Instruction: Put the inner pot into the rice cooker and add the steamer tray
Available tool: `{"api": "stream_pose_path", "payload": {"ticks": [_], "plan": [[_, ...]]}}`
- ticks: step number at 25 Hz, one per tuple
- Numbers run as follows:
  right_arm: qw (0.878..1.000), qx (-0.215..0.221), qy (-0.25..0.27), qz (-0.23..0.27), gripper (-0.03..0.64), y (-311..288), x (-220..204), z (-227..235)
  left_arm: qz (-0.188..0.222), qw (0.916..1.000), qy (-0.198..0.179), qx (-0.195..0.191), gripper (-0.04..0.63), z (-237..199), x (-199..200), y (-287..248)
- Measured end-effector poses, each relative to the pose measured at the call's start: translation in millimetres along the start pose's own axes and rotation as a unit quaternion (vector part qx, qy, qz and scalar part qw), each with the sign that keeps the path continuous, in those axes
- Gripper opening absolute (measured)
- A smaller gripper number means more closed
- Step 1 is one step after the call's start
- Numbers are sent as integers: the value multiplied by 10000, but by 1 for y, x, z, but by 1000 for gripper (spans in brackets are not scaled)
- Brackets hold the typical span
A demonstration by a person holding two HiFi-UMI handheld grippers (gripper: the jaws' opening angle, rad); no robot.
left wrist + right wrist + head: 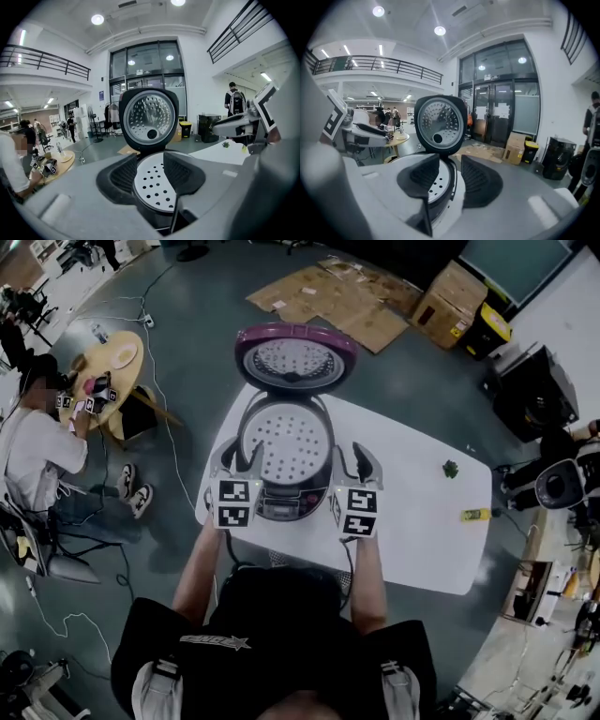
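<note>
The rice cooker (281, 498) stands open on the white table (422, 521), its purple-rimmed lid (294, 357) tipped up at the back. The perforated steamer tray (286, 442) lies level in the cooker's mouth; whatever is under it is hidden. My left gripper (241, 460) hovers at the cooker's front left and my right gripper (354, 463) at its front right, both open and empty. In the left gripper view the open gripper (150, 157) frames the tray (152, 187) below the lid (148, 117). In the right gripper view the open gripper (450, 161) has the tray (433, 187) to its left.
A small green object (451, 468) and a yellow item (473, 515) lie near the table's right edge. A person (37, 442) sits at a round wooden table (122, 357) on the left. Flattened cardboard (328, 292) covers the floor beyond the cooker.
</note>
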State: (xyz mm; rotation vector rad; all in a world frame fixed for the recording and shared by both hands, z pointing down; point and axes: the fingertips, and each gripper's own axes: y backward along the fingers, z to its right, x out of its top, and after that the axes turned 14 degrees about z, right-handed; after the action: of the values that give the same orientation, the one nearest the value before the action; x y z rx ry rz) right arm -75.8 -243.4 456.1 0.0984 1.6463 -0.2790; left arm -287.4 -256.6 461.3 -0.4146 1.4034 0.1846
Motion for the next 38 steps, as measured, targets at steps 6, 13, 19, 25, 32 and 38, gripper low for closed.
{"api": "stream_pose_path", "payload": {"ticks": [6, 13, 19, 25, 32, 38], "plan": [[9960, -267, 91, 852, 149, 37, 44, 15, 756, 9970, -15, -157, 176, 16, 43, 15], [9906, -482, 237, 1258, 149, 85, 62, 27, 1168, 9920, -156, -445, 140, 45, 68, 34], [9878, -653, 351, 1370, 95, 114, 58, 28, 1320, 9891, -182, -621, 79, 64, 67, 52], [9887, -776, 258, 1255, 31, 131, 42, 28, 1345, 9889, -115, -617, 20, 66, 64, 65], [9893, -774, 208, 1220, 8, 135, 37, 25, 1296, 9897, -156, -590, 11, 62, 59, 70], [9891, -781, 203, 1233, 6, 134, 40, 26, 1322, 9895, -162, -570, 11, 62, 60, 72]]}}
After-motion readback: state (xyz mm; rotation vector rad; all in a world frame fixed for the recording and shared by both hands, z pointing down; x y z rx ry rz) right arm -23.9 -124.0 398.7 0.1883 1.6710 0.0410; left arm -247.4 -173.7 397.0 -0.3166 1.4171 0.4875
